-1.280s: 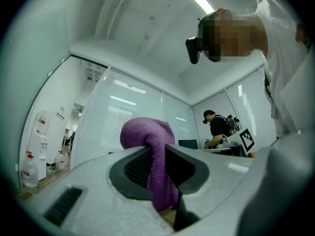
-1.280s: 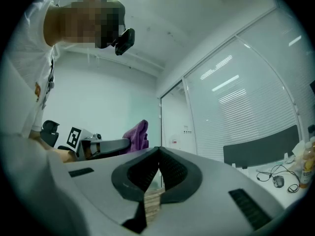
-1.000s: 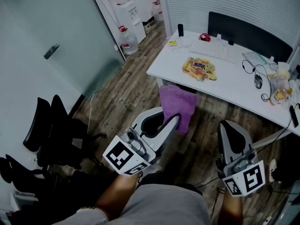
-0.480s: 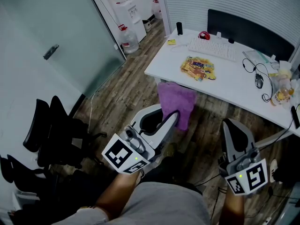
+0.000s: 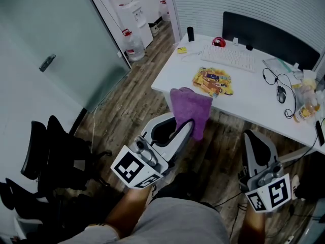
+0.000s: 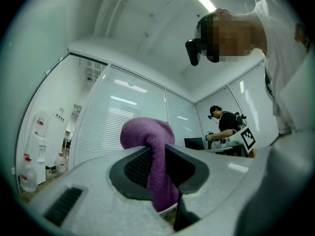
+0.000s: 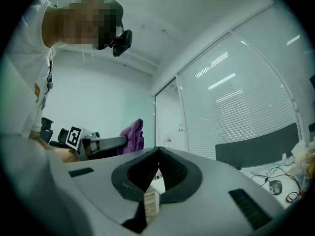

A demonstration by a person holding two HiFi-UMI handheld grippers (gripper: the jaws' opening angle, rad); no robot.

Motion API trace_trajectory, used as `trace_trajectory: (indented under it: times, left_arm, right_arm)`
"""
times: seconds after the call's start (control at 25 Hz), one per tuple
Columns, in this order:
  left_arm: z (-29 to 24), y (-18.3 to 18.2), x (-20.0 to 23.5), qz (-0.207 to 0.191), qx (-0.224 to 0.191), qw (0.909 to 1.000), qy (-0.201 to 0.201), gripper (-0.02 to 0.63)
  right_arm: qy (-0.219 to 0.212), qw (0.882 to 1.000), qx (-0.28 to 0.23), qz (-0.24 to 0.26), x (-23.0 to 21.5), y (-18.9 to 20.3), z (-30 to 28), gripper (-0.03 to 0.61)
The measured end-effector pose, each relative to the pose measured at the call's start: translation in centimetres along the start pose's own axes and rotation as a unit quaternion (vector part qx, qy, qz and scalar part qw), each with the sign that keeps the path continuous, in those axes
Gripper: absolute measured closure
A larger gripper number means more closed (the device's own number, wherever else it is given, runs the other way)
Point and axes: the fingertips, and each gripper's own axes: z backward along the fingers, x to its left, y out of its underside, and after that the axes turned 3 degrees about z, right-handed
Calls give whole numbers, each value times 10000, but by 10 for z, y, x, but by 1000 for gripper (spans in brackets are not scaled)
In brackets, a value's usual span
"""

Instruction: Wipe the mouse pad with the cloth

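Note:
My left gripper [image 5: 187,127] is shut on a purple cloth [image 5: 190,110], which hangs from its jaws just in front of the white desk's near edge. In the left gripper view the cloth [image 6: 156,156] is pinched between the two pads and bulges above them. The mouse pad [image 5: 213,81], printed in yellow with a picture, lies on the desk [image 5: 254,93] beyond the cloth. My right gripper [image 5: 254,144] sits lower right, jaws shut with nothing between them; the right gripper view shows its tips [image 7: 158,154] meeting and the cloth [image 7: 132,136] off to the left.
On the desk are a white keyboard [image 5: 228,56], a mouse with cable [image 5: 281,92], a dark cylinder [image 5: 190,33], a red object [image 5: 219,41] and clutter at the right end. A dark chair back [image 5: 269,37] stands behind. Water dispenser [image 5: 127,11] far left; black chairs [image 5: 51,156] at left.
Both grippers and the view have moved toward the desk; the cloth now reaches the desk's near edge, closer to the mouse pad. Both jaws stay as they were.

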Motion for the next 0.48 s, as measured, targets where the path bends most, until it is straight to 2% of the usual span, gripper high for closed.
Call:
trace_trajectory:
  times: [0.48]
  left_arm:
    - [-59, 17, 108, 149, -50, 9995, 281, 535]
  right_arm:
    - [360, 9990, 255, 113, -52, 25, -97, 568]
